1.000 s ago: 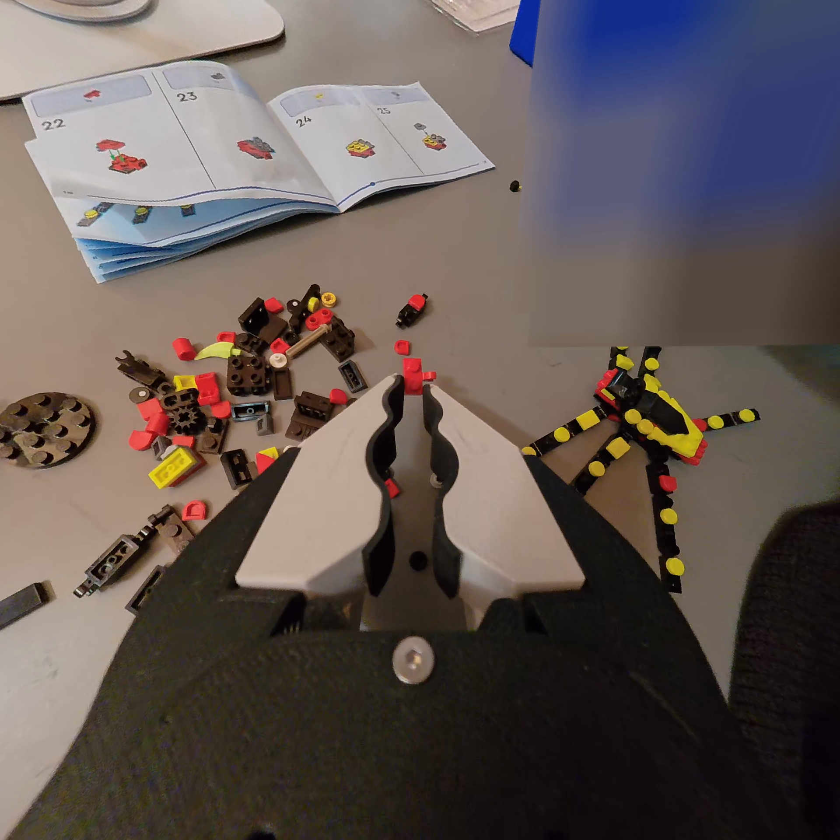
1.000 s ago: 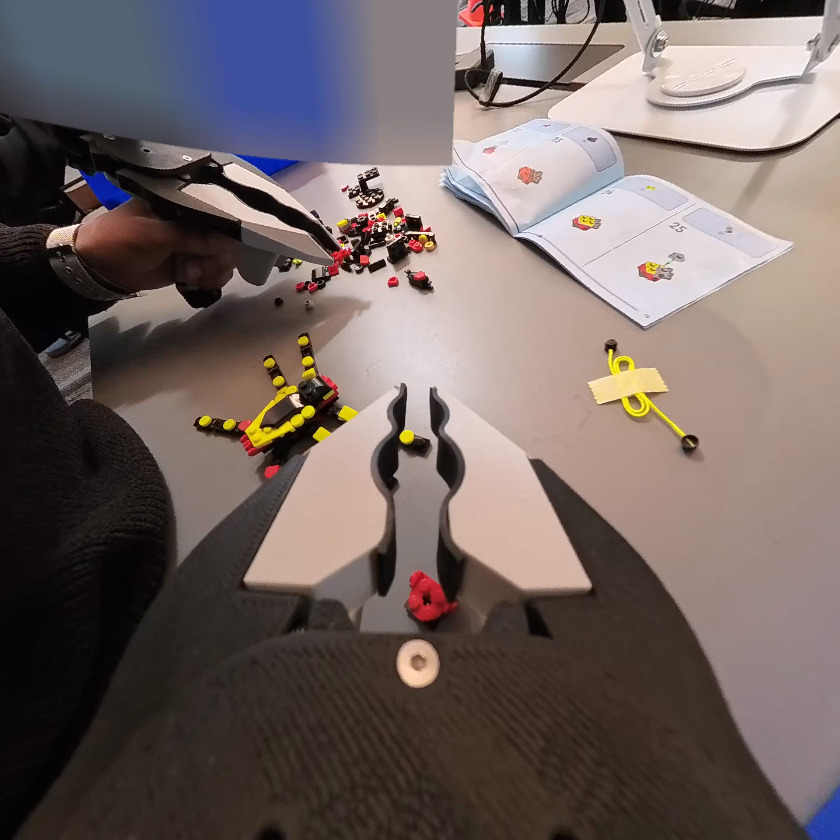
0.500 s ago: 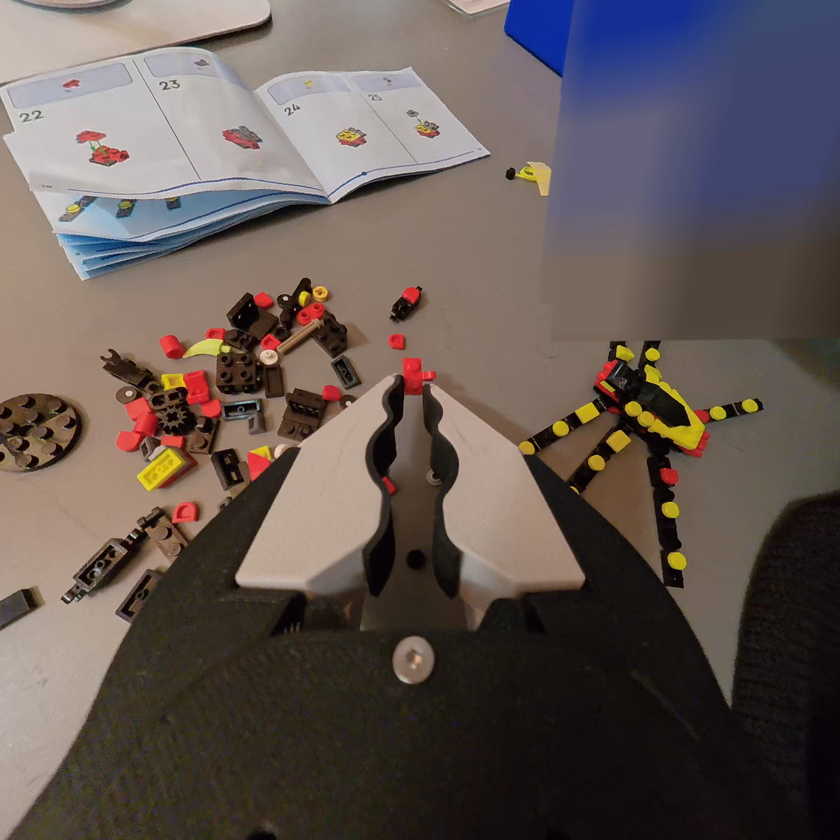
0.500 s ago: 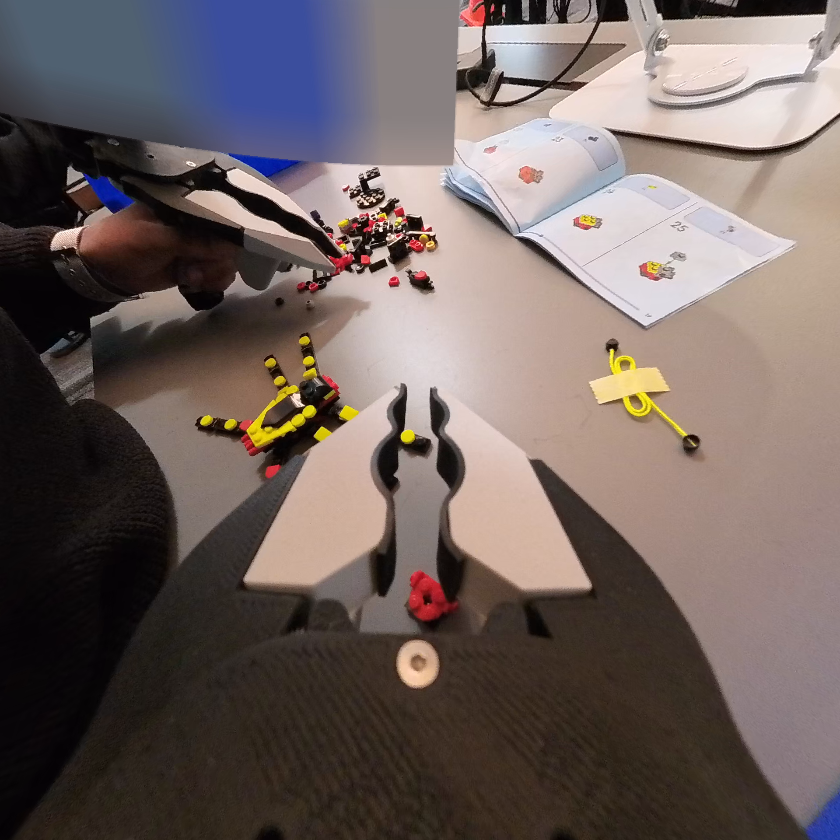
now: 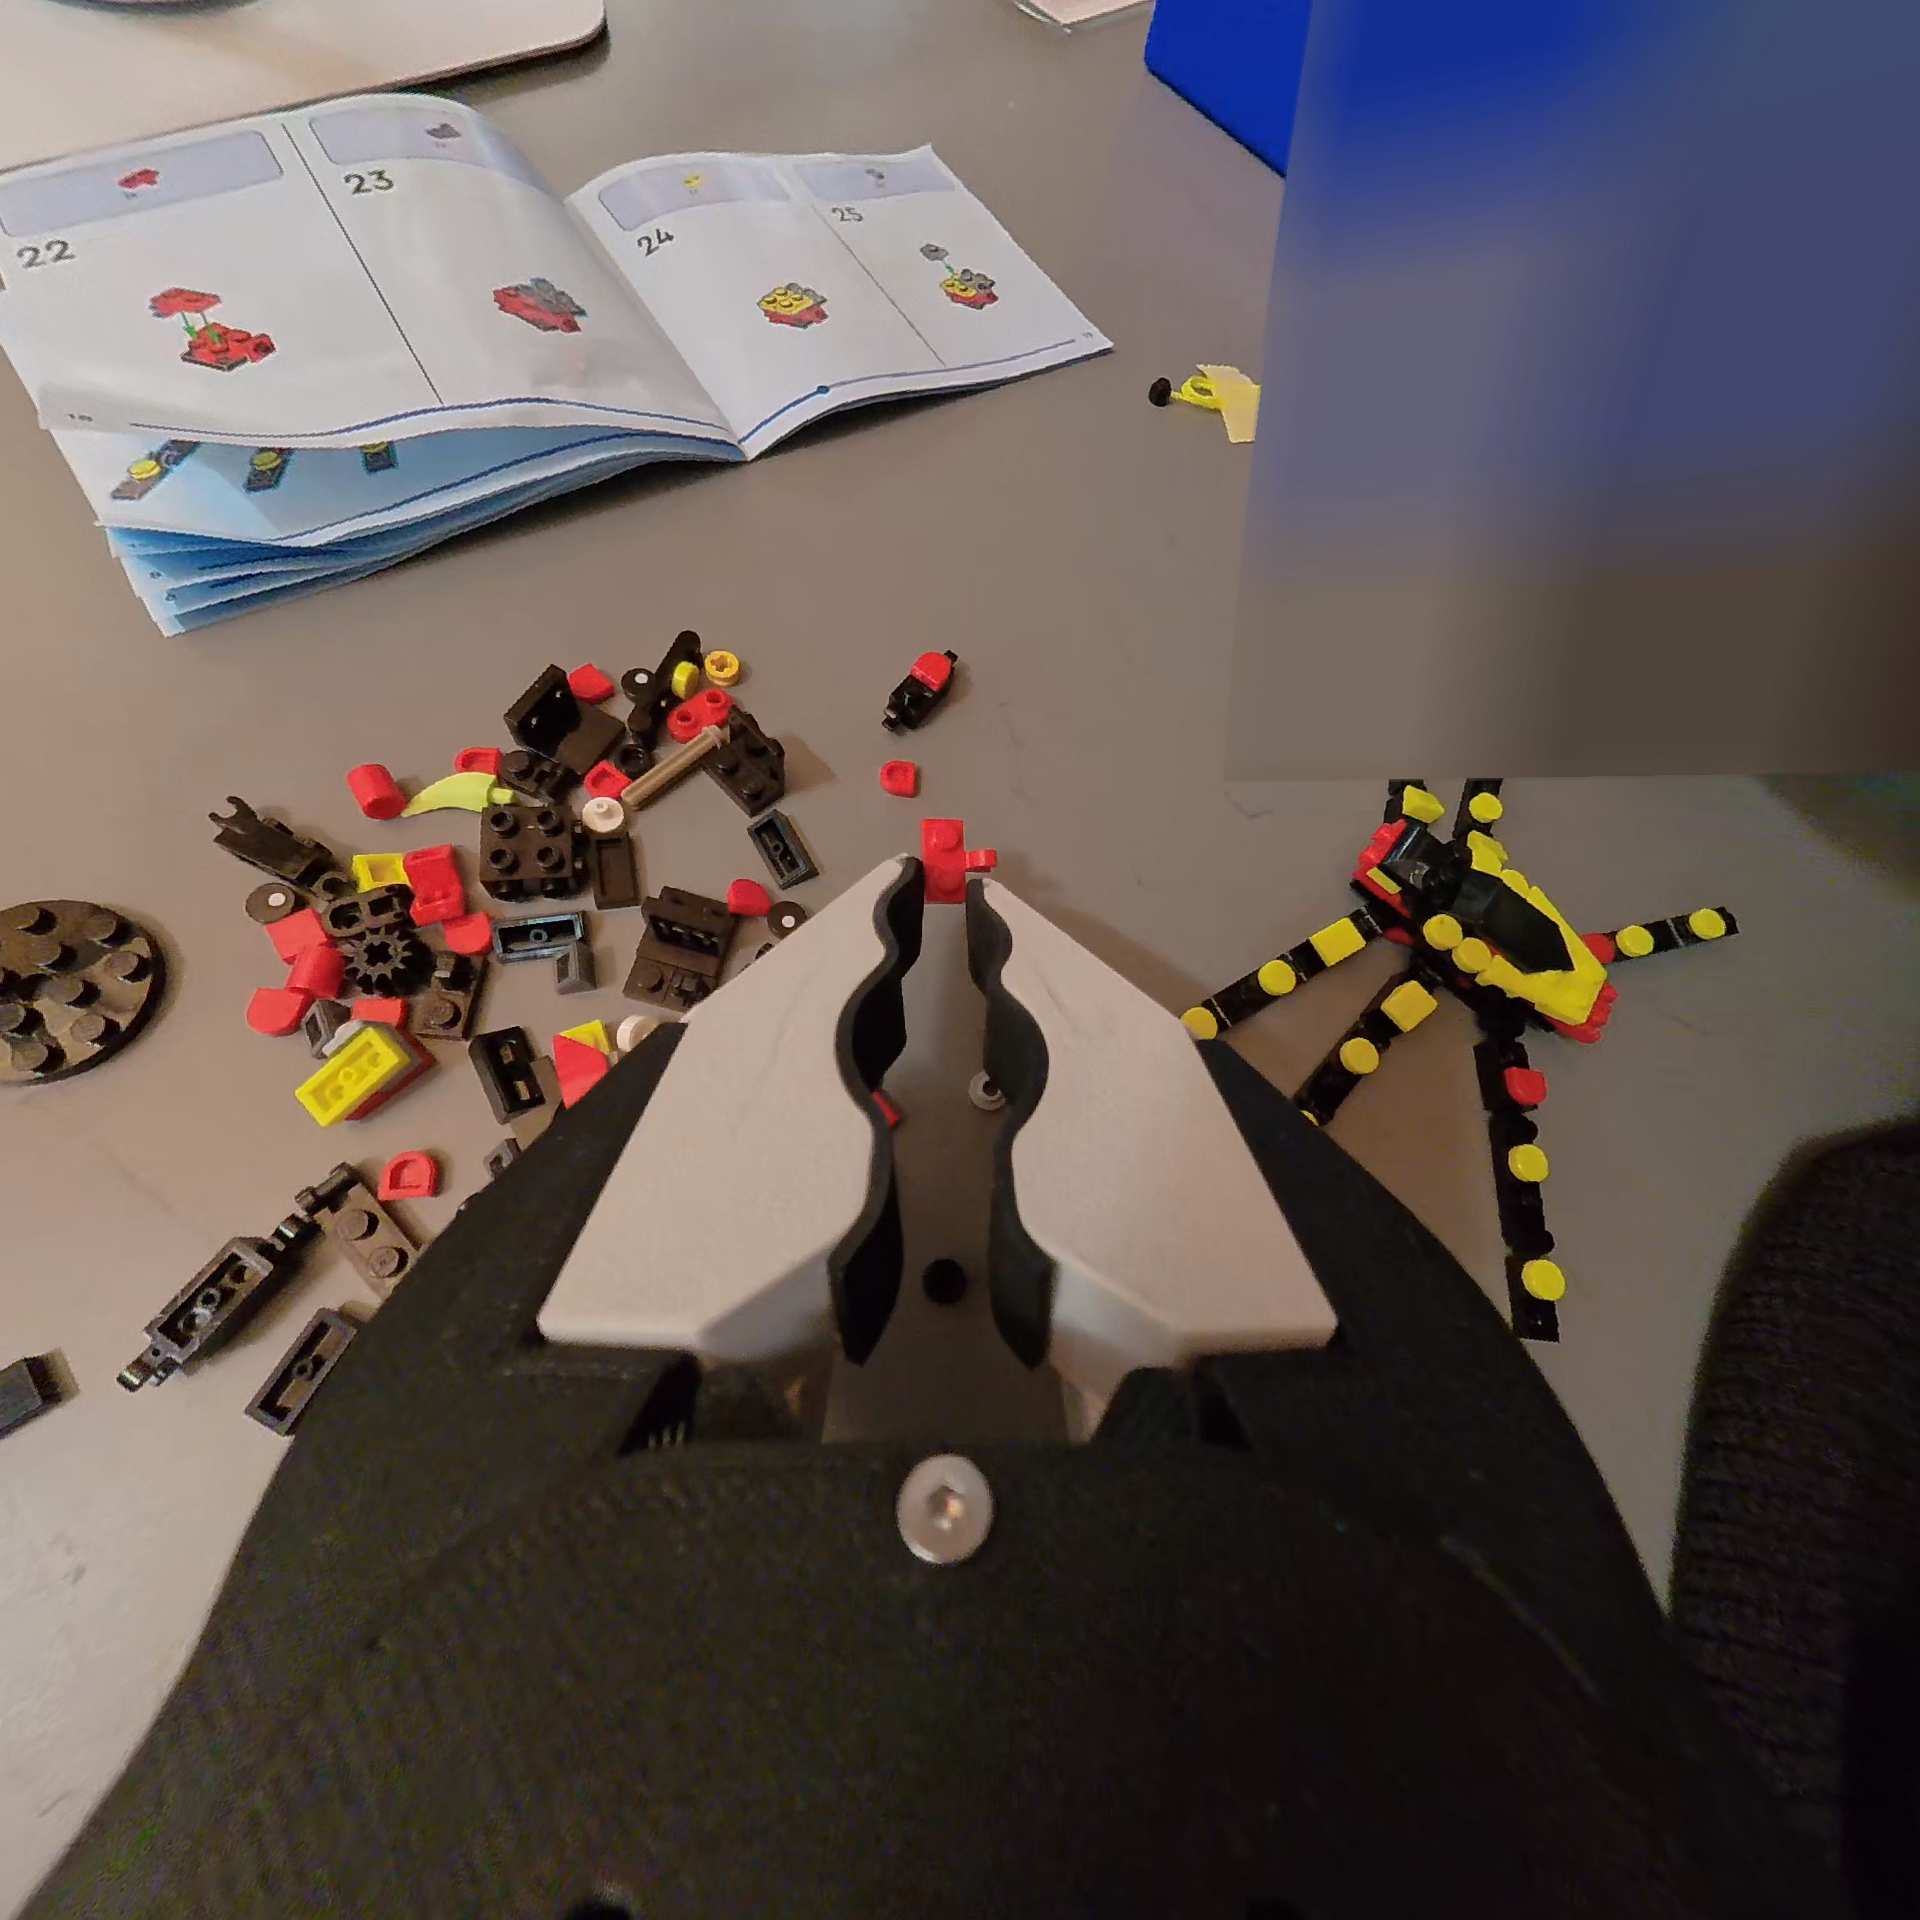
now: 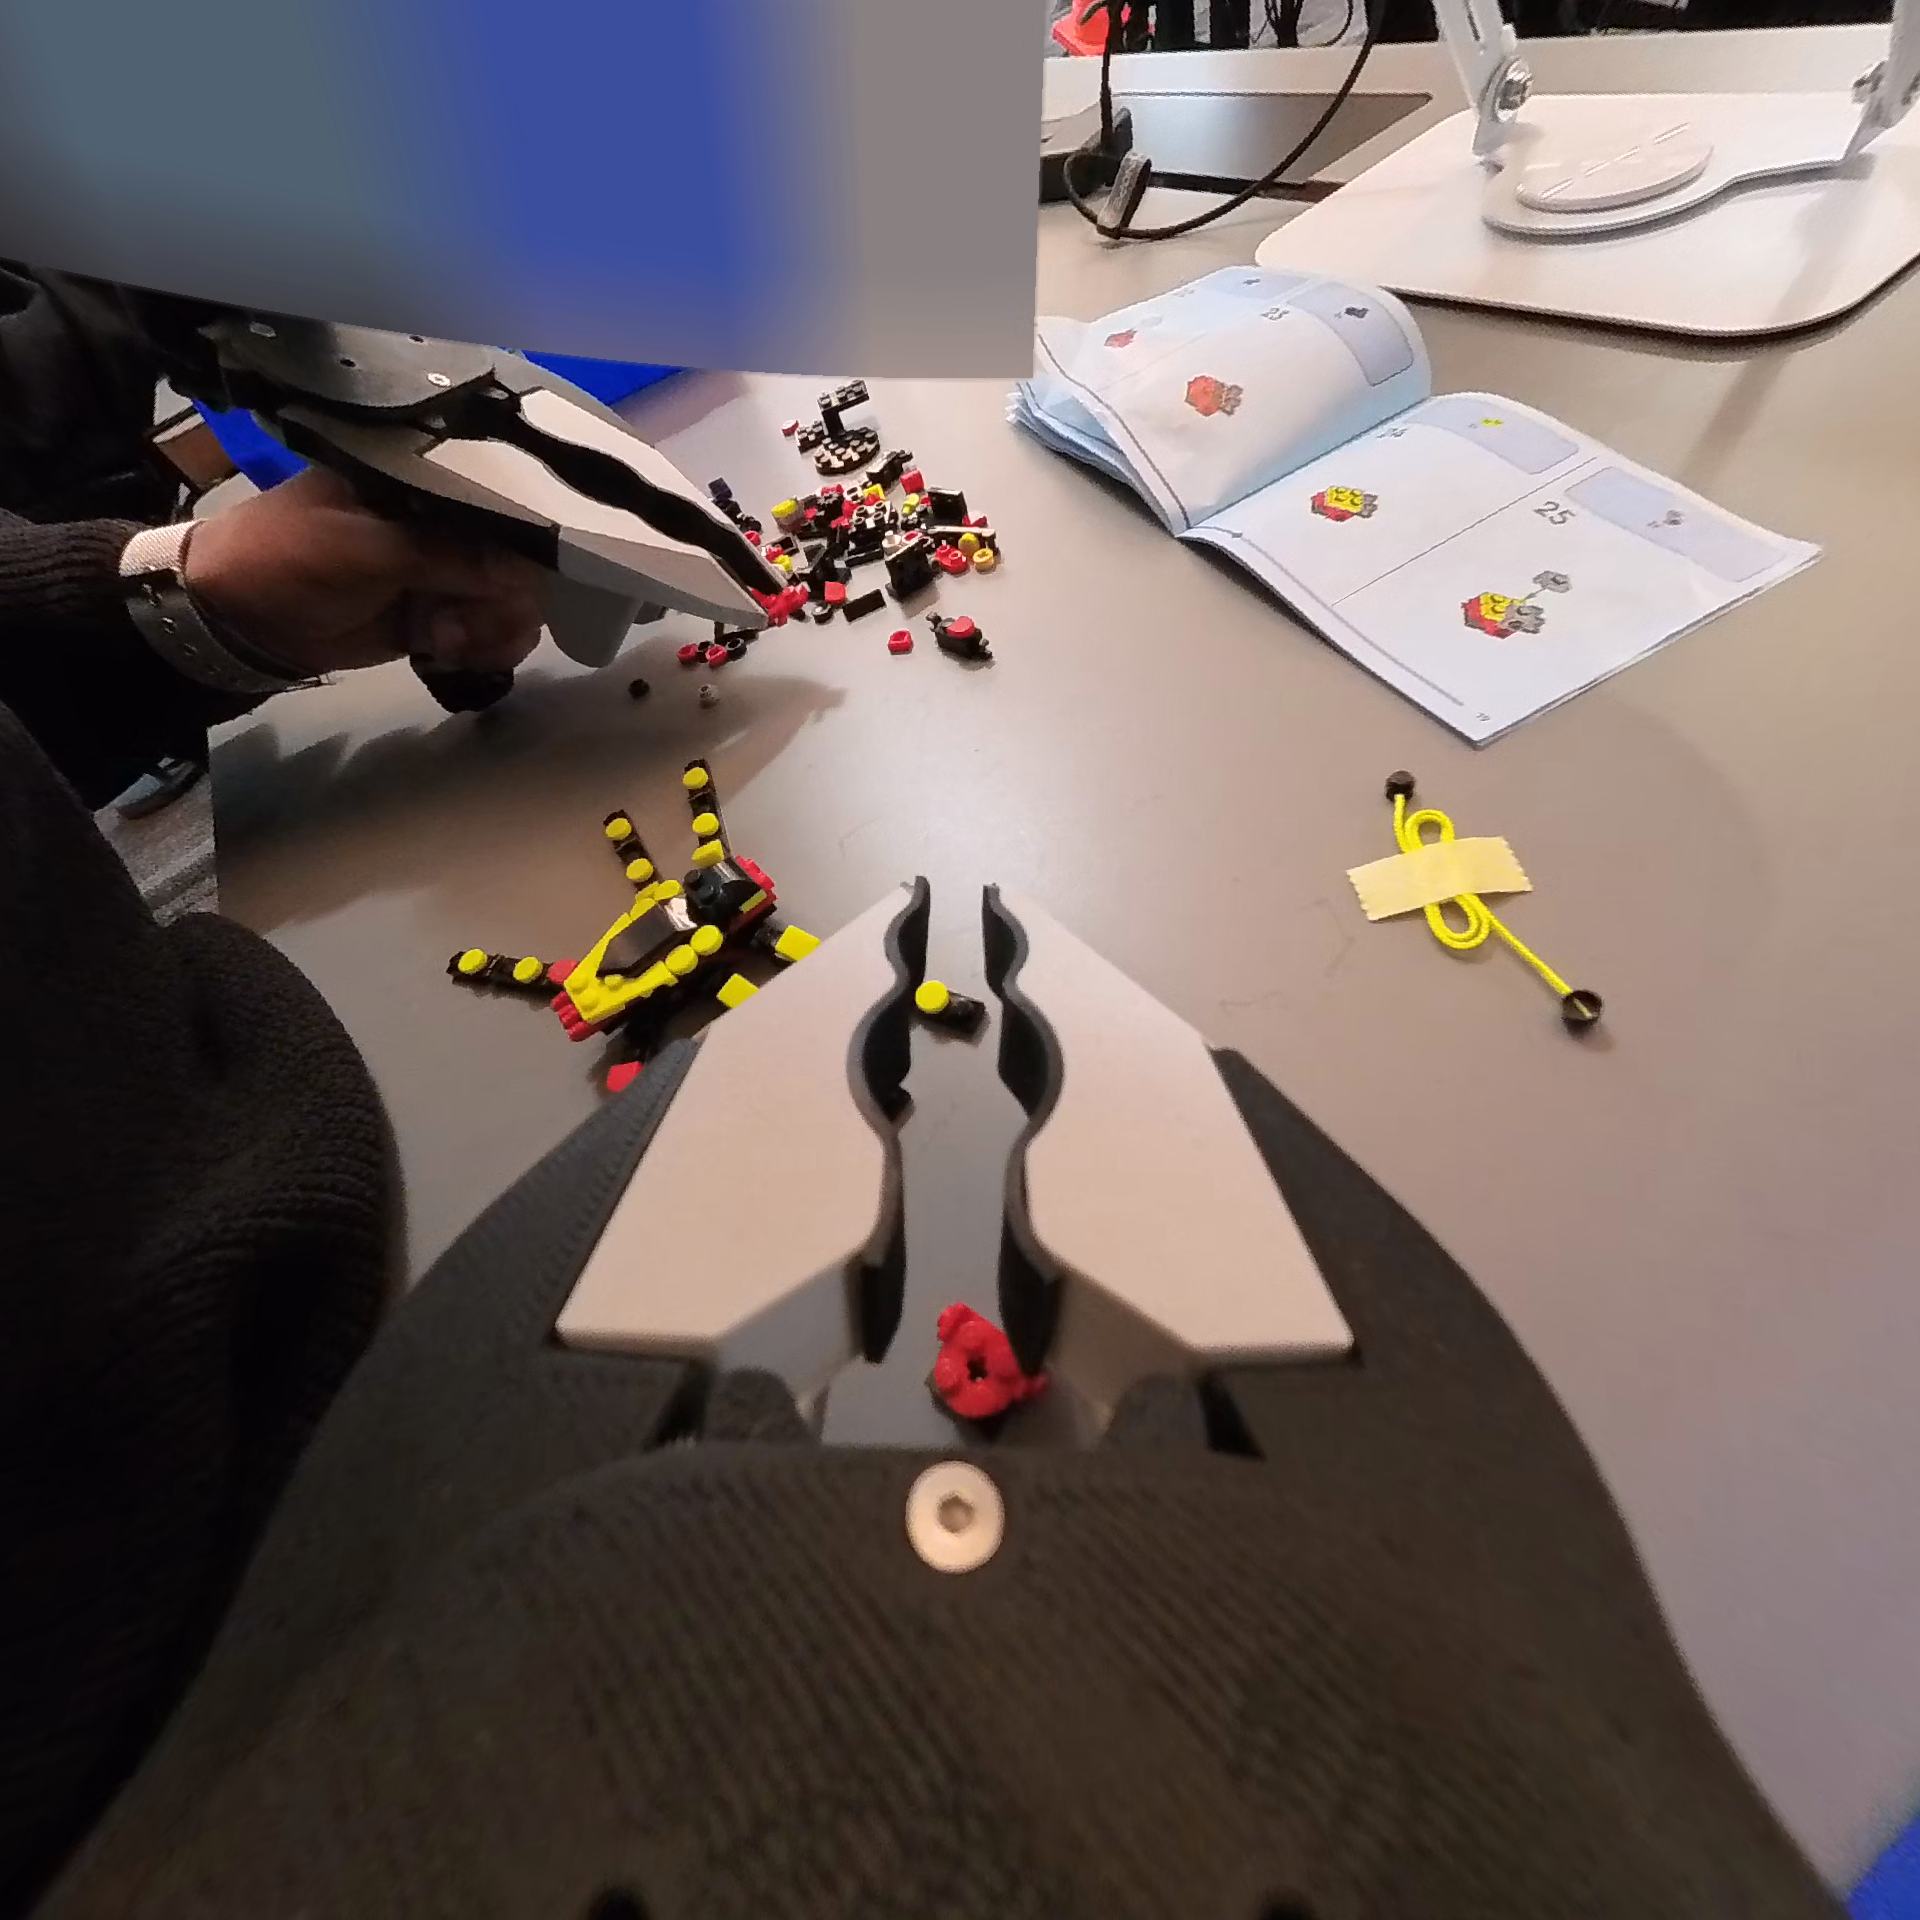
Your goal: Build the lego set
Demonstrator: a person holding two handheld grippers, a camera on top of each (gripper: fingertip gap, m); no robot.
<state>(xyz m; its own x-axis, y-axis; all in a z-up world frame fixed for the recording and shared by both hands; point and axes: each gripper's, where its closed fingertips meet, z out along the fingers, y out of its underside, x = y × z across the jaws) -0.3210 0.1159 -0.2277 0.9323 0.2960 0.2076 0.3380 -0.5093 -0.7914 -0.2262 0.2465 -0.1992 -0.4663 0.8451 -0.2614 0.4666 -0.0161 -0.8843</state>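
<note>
Left wrist view: red brick (image 5: 945,857) between left hand-held gripper (image 5: 943,896) tips.

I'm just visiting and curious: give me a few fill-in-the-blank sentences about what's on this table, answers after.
1. The left gripper pinches a small ___ Lego piece at its fingertips.
2. The open instruction booklet lies ___ the pile of loose Lego pieces, seen from the left gripper.
3. The yellow elastic cord is held by a strip of ___.

Answers: red; beyond; tape
</note>
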